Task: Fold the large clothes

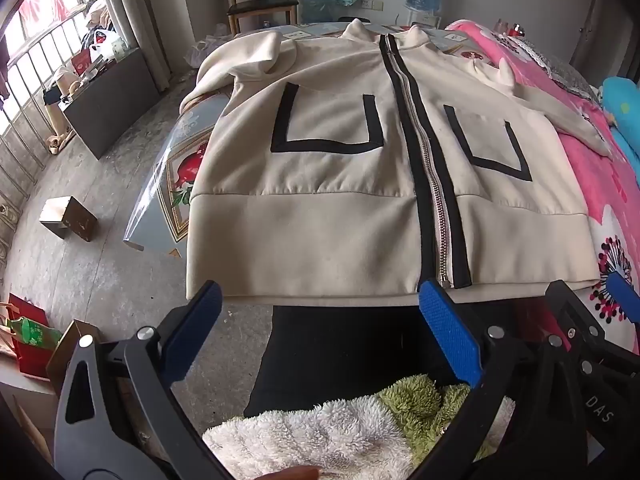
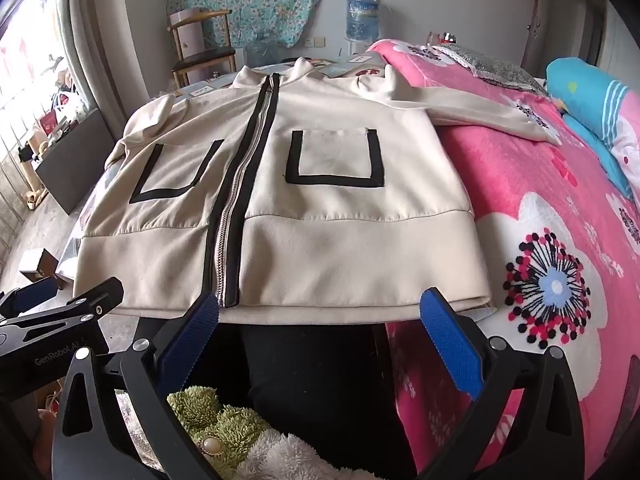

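Note:
A cream zip-up jacket (image 1: 340, 168) with black pocket trim lies flat and front-up on a table, hem toward me; it also shows in the right wrist view (image 2: 328, 232). Its zipper (image 1: 430, 184) is closed. One sleeve lies folded at the far left shoulder (image 1: 240, 60); the other sleeve (image 2: 492, 116) stretches onto the pink blanket. My left gripper (image 1: 322, 296) is open and empty, just short of the hem, left of the zipper. My right gripper (image 2: 320, 304) is open and empty, just short of the hem, right of the zipper.
A pink floral blanket (image 2: 560, 240) covers the bed at the right. The table's printed cover (image 1: 176, 176) shows left of the jacket. A small box (image 1: 68, 216) lies on the floor at the left. A wooden chair (image 2: 200, 48) and water bottle (image 2: 362, 16) stand behind.

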`<action>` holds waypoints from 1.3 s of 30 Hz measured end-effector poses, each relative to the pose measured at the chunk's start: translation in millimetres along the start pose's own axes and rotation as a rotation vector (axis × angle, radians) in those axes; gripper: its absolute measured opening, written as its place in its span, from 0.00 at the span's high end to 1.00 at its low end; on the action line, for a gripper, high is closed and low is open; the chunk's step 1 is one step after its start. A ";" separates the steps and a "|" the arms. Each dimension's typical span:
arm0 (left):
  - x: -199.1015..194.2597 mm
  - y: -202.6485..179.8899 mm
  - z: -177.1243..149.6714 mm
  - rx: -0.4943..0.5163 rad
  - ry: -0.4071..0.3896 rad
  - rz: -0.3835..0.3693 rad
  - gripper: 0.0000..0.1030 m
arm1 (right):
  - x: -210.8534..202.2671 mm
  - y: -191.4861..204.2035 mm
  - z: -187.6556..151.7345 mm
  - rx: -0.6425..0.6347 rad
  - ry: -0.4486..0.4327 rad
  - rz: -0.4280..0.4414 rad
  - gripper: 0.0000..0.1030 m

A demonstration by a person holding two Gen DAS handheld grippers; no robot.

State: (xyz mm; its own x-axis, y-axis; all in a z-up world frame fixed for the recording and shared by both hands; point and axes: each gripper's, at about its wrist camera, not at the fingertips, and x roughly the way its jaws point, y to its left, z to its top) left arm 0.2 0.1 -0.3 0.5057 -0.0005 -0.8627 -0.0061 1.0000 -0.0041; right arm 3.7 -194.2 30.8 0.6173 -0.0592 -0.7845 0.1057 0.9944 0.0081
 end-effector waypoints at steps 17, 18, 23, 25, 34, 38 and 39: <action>8.0 1.1 -4.7 -0.004 0.003 -0.001 0.07 | 0.8 2.1 -0.3 -0.001 0.006 0.003 0.05; 6.4 1.1 -4.7 -0.002 0.006 0.000 0.07 | 4.7 3.2 -0.9 0.000 0.006 0.003 0.05; 6.4 1.7 -4.5 -0.001 0.007 -0.001 0.07 | 7.8 7.2 -5.4 0.000 0.006 0.005 0.05; 5.8 2.6 -4.8 -0.002 0.007 0.000 0.07 | 3.0 3.0 -1.0 -0.003 0.010 0.008 0.05; 4.6 7.4 -3.8 -0.004 0.007 -0.001 0.07 | 3.1 2.6 -0.7 0.000 0.014 0.011 0.05; 4.0 9.0 -3.7 -0.005 0.010 0.000 0.07 | 2.6 2.6 -1.0 -0.001 0.011 0.012 0.05; 4.0 9.7 -3.9 -0.006 0.010 0.000 0.07 | 2.7 2.4 -0.9 -0.002 0.012 0.012 0.05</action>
State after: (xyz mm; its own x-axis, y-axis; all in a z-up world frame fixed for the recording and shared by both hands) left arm -1.2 9.7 -5.8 0.4966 -0.0002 -0.8680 -0.0112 0.9999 -0.0066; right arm 4.9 -192.0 28.2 0.6089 -0.0466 -0.7919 0.0969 0.9952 0.0160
